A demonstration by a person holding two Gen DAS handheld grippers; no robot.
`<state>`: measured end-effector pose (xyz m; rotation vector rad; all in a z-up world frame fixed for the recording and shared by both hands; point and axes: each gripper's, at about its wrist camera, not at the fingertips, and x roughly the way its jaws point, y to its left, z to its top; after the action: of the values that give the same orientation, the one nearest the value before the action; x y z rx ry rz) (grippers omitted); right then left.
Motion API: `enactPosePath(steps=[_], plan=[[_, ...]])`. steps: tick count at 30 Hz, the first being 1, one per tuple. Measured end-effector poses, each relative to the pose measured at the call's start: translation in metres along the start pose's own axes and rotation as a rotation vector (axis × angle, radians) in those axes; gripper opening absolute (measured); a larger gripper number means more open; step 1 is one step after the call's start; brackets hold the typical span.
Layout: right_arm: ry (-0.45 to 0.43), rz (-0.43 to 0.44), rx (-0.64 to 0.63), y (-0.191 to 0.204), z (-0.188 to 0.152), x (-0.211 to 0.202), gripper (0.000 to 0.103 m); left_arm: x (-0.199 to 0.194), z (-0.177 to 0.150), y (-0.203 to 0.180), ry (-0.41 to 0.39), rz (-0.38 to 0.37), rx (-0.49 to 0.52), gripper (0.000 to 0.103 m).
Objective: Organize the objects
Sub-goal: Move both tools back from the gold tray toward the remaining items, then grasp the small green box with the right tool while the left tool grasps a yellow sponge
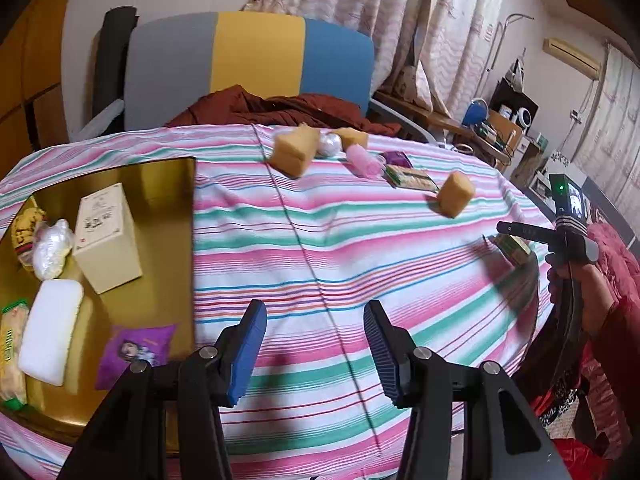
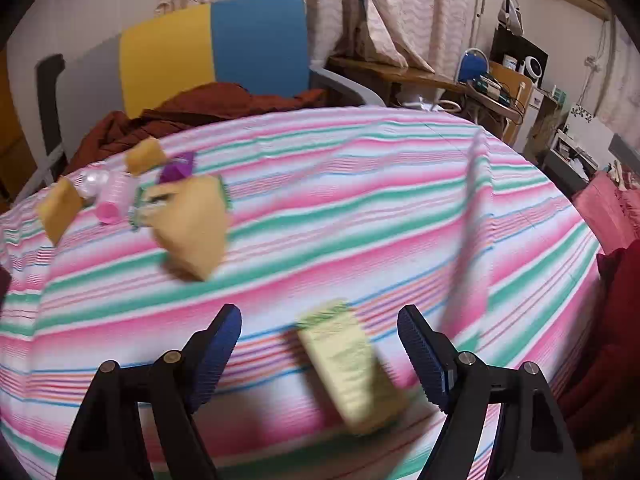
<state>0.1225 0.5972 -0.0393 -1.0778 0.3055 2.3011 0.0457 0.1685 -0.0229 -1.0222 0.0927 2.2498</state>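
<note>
Step in hand: gathering loose things from the table [image 1: 320, 264], covered in a pink, green and white striped cloth, into the shallow gold tray [image 1: 160, 184] at its left edge; by my reading the right tool is closing in on its next pick.

Right tool [image 2: 320, 354]: released, blue ribbed pads spread wide, holding nothing; the pale green flat packet [image 2: 352, 368] lies on the cloth between and just beyond the pads, apparently untouched, though the picture is blurred with motion.

Left tool [image 1: 316, 350]: released too, pads apart over bare striped cloth just right of the tray, empty.

Tray contents: a cream upright carton [image 1: 106, 236], a white rectangular sponge block [image 1: 50, 330], a purple printed sachet [image 1: 134, 350], a crinkled clear plastic bundle [image 1: 52, 248] and a green-edged snack pack [image 1: 12, 354] at the near left.

Still out on the table: three tan sponge cubes, the nearest [image 1: 456, 194] apart from the far pair [image 1: 294, 152], a pink plastic cylinder [image 1: 362, 160], and a flat green printed packet [image 1: 412, 178].

Progress: roughly half sorted, judging by the split between tray and cloth.

Next move calls for: lowering the right tool so the pads straddle the packet's narrow sides, clenching firmly, since a thin soft pack may slip or buckle, then carrying it leftwards to a free spot in the tray.
</note>
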Motion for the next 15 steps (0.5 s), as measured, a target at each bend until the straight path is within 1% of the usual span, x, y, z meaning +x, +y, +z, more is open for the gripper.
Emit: enactPosePath(steps=[3,4,5,7,8,9,10,11,15], plan=[[0.030,0.009,-0.008,-0.011,-0.005,0.007,0.071,0.004,0.000,-0.009,0.012,-0.008,0.025,0.051],[0.040,0.007,-0.013,-0.013,-0.008,0.010,0.066,0.005,0.001,-0.011,0.015,-0.011,0.032,0.051],[0.050,0.017,-0.012,-0.014,-0.012,0.011,0.062,0.007,0.001,-0.016,0.018,-0.014,0.042,0.051],[0.066,0.041,0.000,-0.015,-0.017,0.015,0.052,0.010,0.002,-0.022,0.024,-0.018,0.058,0.051],[0.067,0.046,0.006,-0.015,-0.019,0.016,0.051,0.012,0.002,-0.026,0.029,-0.021,0.069,0.051],[0.054,0.043,0.004,-0.013,-0.021,0.014,0.047,0.013,0.003,-0.028,0.031,-0.022,0.076,0.051],[0.050,0.051,0.000,-0.012,-0.021,0.013,0.034,0.014,0.003,-0.031,0.033,-0.023,0.083,0.051],[0.047,0.059,0.003,-0.010,-0.019,0.012,0.030,0.015,0.004,-0.033,0.036,-0.024,0.089,0.051],[0.034,0.096,0.022,0.000,-0.013,0.014,0.030,0.025,0.008,-0.043,0.057,-0.033,0.101,0.051]])
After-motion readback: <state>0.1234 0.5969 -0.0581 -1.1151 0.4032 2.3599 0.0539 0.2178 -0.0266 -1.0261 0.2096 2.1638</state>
